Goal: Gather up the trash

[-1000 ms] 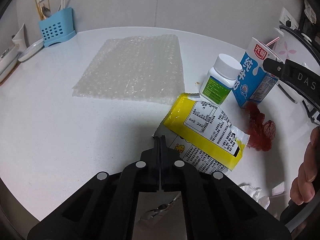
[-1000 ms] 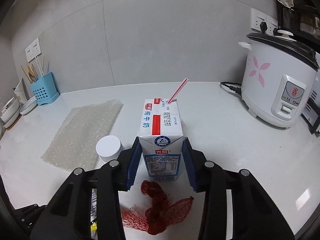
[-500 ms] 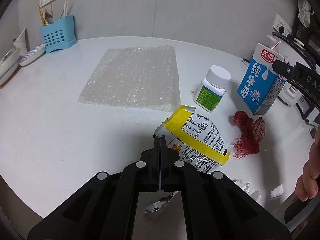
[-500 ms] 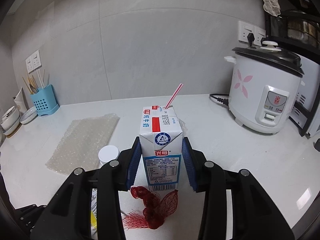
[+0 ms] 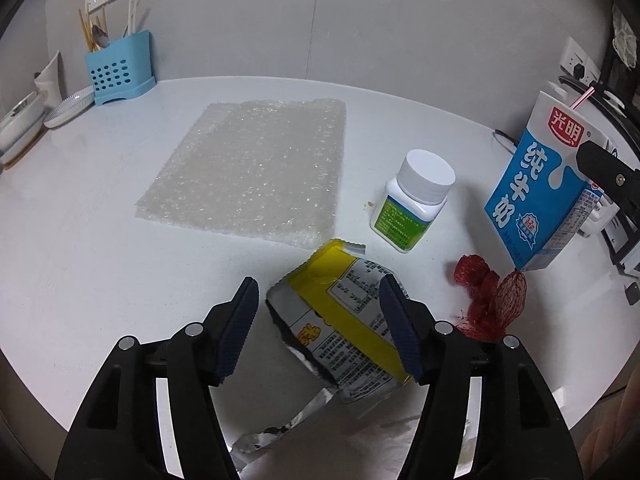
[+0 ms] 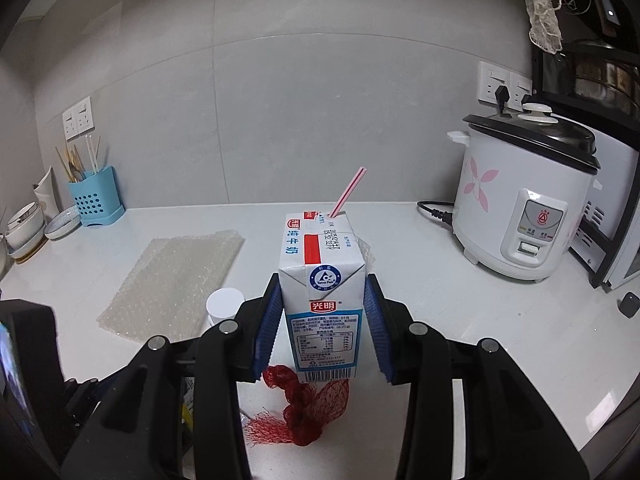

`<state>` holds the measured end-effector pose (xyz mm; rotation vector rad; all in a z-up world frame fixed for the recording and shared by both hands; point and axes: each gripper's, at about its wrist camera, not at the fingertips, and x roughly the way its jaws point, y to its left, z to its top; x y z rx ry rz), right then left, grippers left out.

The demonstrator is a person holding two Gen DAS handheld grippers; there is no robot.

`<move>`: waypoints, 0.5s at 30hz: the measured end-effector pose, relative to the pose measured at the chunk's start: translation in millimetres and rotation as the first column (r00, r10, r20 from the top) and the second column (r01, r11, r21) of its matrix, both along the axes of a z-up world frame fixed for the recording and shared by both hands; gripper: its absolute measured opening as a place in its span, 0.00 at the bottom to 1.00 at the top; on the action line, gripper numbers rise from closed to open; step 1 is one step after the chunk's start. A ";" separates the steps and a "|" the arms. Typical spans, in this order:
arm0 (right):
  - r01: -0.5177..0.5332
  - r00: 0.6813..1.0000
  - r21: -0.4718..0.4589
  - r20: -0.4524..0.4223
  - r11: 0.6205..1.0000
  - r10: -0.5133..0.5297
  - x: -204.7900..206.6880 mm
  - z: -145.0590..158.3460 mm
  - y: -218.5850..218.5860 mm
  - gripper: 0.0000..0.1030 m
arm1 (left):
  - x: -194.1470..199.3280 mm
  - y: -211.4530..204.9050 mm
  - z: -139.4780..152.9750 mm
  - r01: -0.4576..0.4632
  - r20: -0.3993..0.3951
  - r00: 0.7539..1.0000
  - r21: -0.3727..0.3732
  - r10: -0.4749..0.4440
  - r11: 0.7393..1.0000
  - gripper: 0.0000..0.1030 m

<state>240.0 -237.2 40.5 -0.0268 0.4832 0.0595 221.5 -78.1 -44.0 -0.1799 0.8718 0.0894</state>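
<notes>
The right hand-held gripper (image 6: pixel 322 320) clamps the milk carton (image 6: pixel 321 296) (straw at 1 o'clock) clear of the surface (image 6: pixel 440 320). The left hand-held gripper (image 5: pixel 316 320) gapes wide around the yellow wrapper (image 5: pixel 340 332), red netting (image 5: pixel 490 304) at its 3 o'clock.

The right tongs' arms (image 6: pixel 322 328) hide most of the pill bottle (image 6: pixel 224 304) and the snack wrapper.

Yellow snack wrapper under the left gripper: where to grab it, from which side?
Pinch the yellow snack wrapper across its puffed middle, straight down from above. It lies flat on the counter as a long, soft pouch, and the left gripper already hangs open with a finger on each long edge. The torn foil end nearer the camera looks likelier to slip.
</notes>
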 end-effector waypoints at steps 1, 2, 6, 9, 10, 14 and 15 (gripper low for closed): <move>-0.004 1.000 -0.001 0.001 1.000 0.004 -0.1 -0.3 -0.5 0.38 | 2.8 -3.4 -1.6 0.005 -0.006 1.000 -0.002 -0.005 1.000 0.63; -0.003 1.000 -0.002 0.002 1.000 0.003 -0.1 -0.7 -1.1 0.38 | 5.1 -5.4 -3.6 0.009 -0.014 1.000 -0.004 -0.009 1.000 0.64; -0.005 1.000 -0.012 0.003 1.000 0.005 -0.7 -2.2 -2.0 0.38 | 13.7 -13.6 -10.8 0.005 -0.026 1.000 0.010 -0.005 1.000 0.68; -0.004 1.000 -0.012 0.002 1.000 0.004 -0.6 -3.1 -3.6 0.38 | 18.2 -15.7 -15.3 0.010 -0.039 0.999 0.005 -0.010 1.000 0.68; -0.003 1.000 -0.012 0.001 1.000 0.003 -0.7 -3.2 -3.8 0.38 | 18.7 -15.6 -16.6 0.017 -0.043 0.999 -0.004 -0.017 1.000 0.67; -0.002 1.000 -0.012 0.001 1.000 0.002 -1.2 -3.7 -5.1 0.38 | 19.3 -15.8 -19.6 0.007 -0.058 0.998 0.003 -0.007 1.000 0.38; -0.003 1.000 -0.010 0.000 1.000 0.003 -1.3 -3.7 -5.1 0.38 | 19.7 -16.1 -20.3 0.003 -0.062 0.998 0.017 -0.002 1.000 0.23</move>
